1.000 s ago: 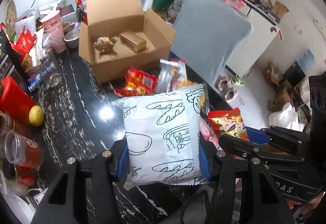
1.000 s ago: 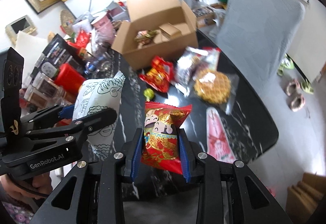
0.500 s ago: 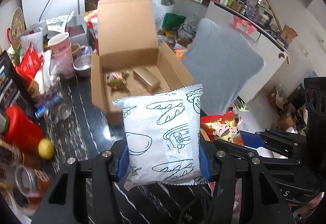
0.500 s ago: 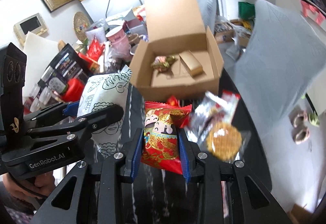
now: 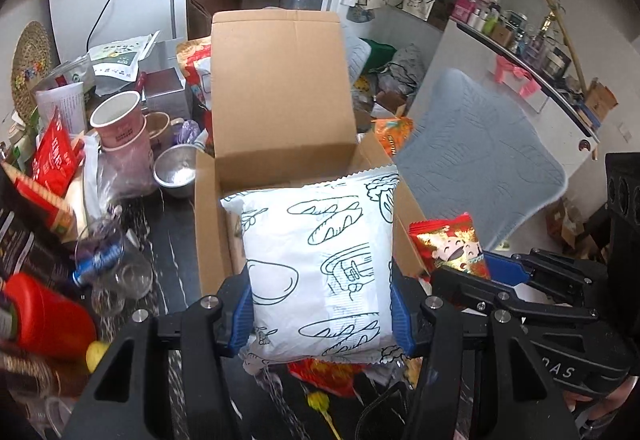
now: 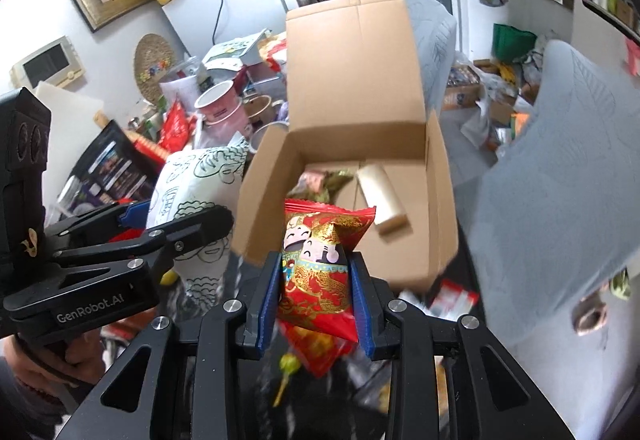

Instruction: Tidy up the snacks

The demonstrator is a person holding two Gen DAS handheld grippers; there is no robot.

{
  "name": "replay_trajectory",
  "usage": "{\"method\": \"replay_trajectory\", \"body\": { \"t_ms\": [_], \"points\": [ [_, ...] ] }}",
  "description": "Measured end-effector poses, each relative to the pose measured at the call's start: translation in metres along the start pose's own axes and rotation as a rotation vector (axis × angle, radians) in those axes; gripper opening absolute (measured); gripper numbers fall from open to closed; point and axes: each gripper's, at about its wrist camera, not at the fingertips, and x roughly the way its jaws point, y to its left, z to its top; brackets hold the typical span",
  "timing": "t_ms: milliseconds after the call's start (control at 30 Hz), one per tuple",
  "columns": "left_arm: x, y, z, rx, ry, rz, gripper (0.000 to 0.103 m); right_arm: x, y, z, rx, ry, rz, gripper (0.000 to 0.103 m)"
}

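Note:
My left gripper point(image 5: 322, 314) is shut on a white bread packet with green line drawings point(image 5: 320, 264) and holds it over the front of the open cardboard box point(image 5: 280, 87). My right gripper point(image 6: 316, 302) is shut on a red and gold snack packet point(image 6: 320, 272), just before the box's point(image 6: 352, 79) front wall. Inside the box lie a cream wrapped bar point(image 6: 380, 195) and a small wrapped sweet point(image 6: 320, 179). The red packet point(image 5: 450, 246) also shows at the right of the left wrist view. The bread packet point(image 6: 192, 191) shows at the left of the right wrist view.
Pink cups point(image 5: 118, 127), a metal bowl point(image 5: 176, 171), a red bottle point(image 5: 44, 314), a glass jar point(image 5: 116, 268) and packets crowd the black marble table point(image 5: 176, 252) left of the box. Loose snacks point(image 5: 328, 376) lie under the grippers. A grey chair point(image 5: 480, 155) stands right.
Both grippers have moved forward to the box with their packets; the box now looms large and the bread packet covers most of its inside in the left wrist view.

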Motion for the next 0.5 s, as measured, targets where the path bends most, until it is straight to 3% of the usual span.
{"method": "replay_trajectory", "body": {
  "t_ms": [500],
  "points": [
    [0.089, 0.027, 0.053, -0.011, 0.045, 0.070, 0.055, 0.078, -0.038, 0.056, -0.014, 0.024, -0.016, 0.032]
  ]
}}
